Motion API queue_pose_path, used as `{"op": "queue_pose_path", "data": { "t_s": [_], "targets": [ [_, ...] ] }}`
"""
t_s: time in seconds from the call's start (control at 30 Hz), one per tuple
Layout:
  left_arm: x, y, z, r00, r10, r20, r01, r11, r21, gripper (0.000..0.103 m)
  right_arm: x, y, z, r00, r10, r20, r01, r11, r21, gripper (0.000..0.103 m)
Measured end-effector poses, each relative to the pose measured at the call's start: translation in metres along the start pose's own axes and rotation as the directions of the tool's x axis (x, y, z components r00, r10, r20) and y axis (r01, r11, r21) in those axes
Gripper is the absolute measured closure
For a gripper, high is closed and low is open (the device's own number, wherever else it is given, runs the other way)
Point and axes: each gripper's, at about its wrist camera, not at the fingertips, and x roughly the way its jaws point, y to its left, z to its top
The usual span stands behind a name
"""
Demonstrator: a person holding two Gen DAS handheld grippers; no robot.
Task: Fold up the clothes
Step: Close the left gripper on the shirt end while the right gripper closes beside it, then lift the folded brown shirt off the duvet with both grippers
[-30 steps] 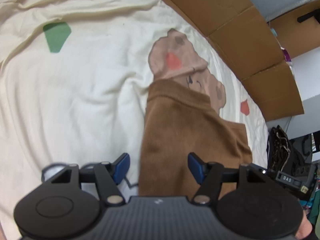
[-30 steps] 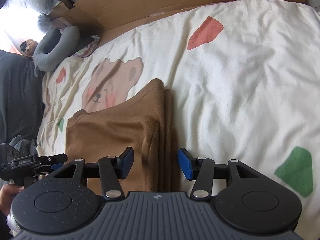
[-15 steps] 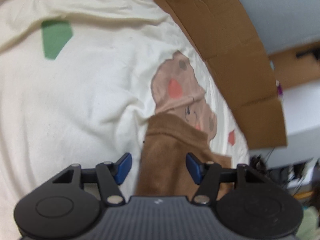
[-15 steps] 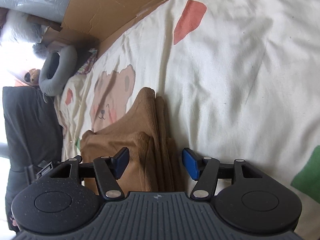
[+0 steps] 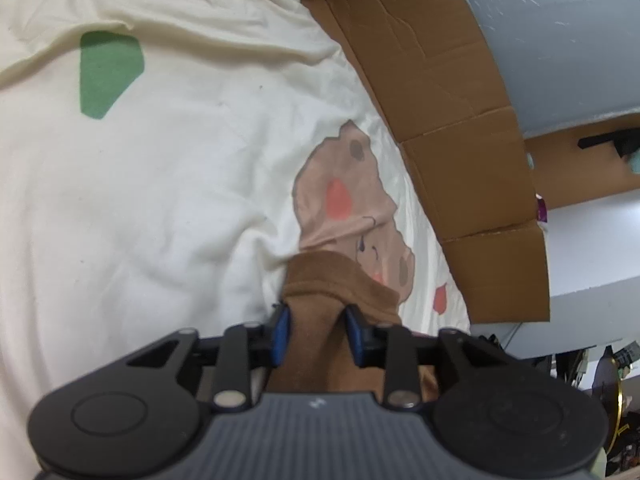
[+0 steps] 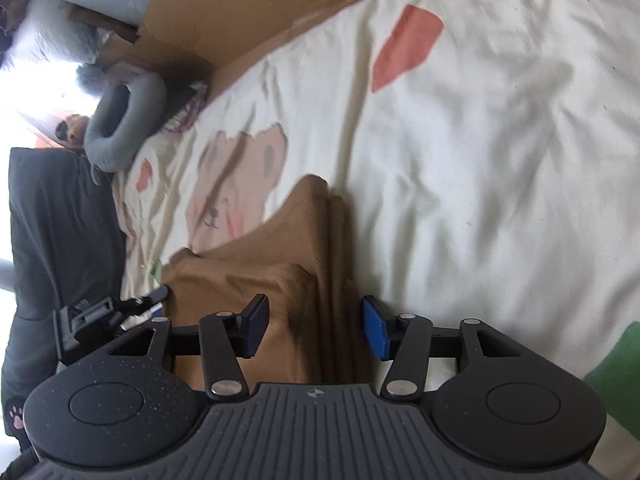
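A folded brown garment (image 6: 288, 256) lies on a cream bedsheet (image 6: 500, 140) printed with a bear and coloured patches. In the left wrist view my left gripper (image 5: 316, 332) is closed on an edge of the brown garment (image 5: 320, 292), with cloth bunched between the blue pads (image 5: 280, 336). In the right wrist view my right gripper (image 6: 316, 328) is open, its blue pads (image 6: 376, 332) on either side of the garment's folded edge. The left gripper (image 6: 120, 308) also shows at the garment's far left edge there.
Brown cardboard (image 5: 448, 128) runs along the far side of the bed. A grey neck pillow (image 6: 120, 128) and a dark cloth (image 6: 60, 232) lie at the left in the right wrist view. Clutter stands beyond the bed at the lower right (image 5: 612, 368).
My left gripper has moved down onto the garment edge and its jaws have closed on the cloth. My right gripper stays open and has tilted closer over the folded edge.
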Motion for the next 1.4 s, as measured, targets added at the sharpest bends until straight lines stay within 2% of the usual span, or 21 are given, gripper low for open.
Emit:
{"op": "queue_pose_path", "data": {
  "t_s": [0.17, 0.57, 0.6, 0.67, 0.7, 0.77, 0.83, 1.0, 1.1, 1.13, 1.27, 1.3, 1.33, 1.4],
  "targets": [
    [0.003, 0.005, -0.009, 0.999, -0.002, -0.044, 0.004, 0.999, 0.042, 0.069, 0.003, -0.004, -0.001, 1.000, 0.007, -0.012, -0.007, 1.000, -0.004, 0.047],
    [0.017, 0.009, -0.006, 0.996, -0.071, -0.050, 0.073, 0.997, 0.031, 0.072, 0.014, 0.001, 0.000, 0.999, 0.031, -0.011, -0.032, 0.998, -0.051, 0.044],
    [0.017, 0.009, -0.006, 0.996, -0.071, -0.050, 0.073, 0.997, 0.031, 0.073, 0.014, 0.001, 0.000, 0.999, 0.031, -0.009, -0.031, 0.998, -0.054, 0.045],
    [0.015, 0.007, -0.006, 0.997, -0.064, -0.047, 0.067, 0.997, 0.046, 0.079, 0.013, 0.002, 0.000, 1.000, 0.015, -0.004, -0.015, 0.998, -0.064, 0.054],
    [0.014, 0.006, -0.006, 0.997, -0.061, -0.045, 0.063, 0.996, 0.056, 0.083, 0.013, 0.003, 0.000, 1.000, 0.000, 0.002, 0.000, 0.997, -0.074, 0.068],
    [0.011, 0.002, -0.006, 0.997, -0.063, -0.041, 0.066, 0.995, 0.078, 0.090, 0.011, 0.004, 0.000, 1.000, -0.006, 0.009, 0.007, 0.997, -0.078, 0.073],
    [0.009, -0.002, -0.007, 0.997, -0.072, -0.034, 0.075, 0.993, 0.088, 0.091, 0.009, 0.004, -0.001, 1.000, -0.001, 0.015, 0.002, 0.997, -0.080, 0.077],
    [0.008, -0.006, -0.004, 0.997, -0.069, -0.032, 0.072, 0.993, 0.098, 0.093, 0.008, 0.010, -0.002, 1.000, -0.008, 0.018, 0.010, 0.994, -0.111, 0.076],
    [0.012, -0.004, -0.004, 0.999, -0.044, -0.033, 0.047, 0.994, 0.097, 0.090, 0.012, 0.009, 0.000, 1.000, -0.030, 0.009, 0.031, 0.993, -0.110, 0.073],
    [0.013, -0.004, -0.004, 0.999, -0.040, -0.031, 0.043, 0.995, 0.093, 0.088, 0.013, 0.008, 0.000, 0.999, -0.032, 0.008, 0.032, 0.994, -0.102, 0.068],
    [0.017, -0.002, -0.005, 0.999, -0.037, -0.029, 0.040, 0.995, 0.087, 0.087, 0.015, 0.008, 0.001, 0.999, -0.034, 0.011, 0.035, 0.994, -0.101, 0.068],
    [0.017, -0.003, -0.005, 0.999, -0.039, -0.027, 0.041, 0.995, 0.087, 0.088, 0.015, 0.009, 0.001, 0.999, -0.038, 0.012, 0.039, 0.993, -0.107, 0.069],
    [0.016, -0.004, -0.005, 0.999, -0.039, -0.024, 0.041, 0.995, 0.093, 0.090, 0.015, 0.011, 0.000, 0.999, -0.042, 0.014, 0.043, 0.993, -0.114, 0.075],
    [0.013, -0.009, -0.005, 0.999, -0.028, -0.023, 0.031, 0.993, 0.115, 0.096, 0.015, 0.014, 0.000, 0.999, -0.050, 0.017, 0.052, 0.991, -0.126, 0.078]
  ]
}}
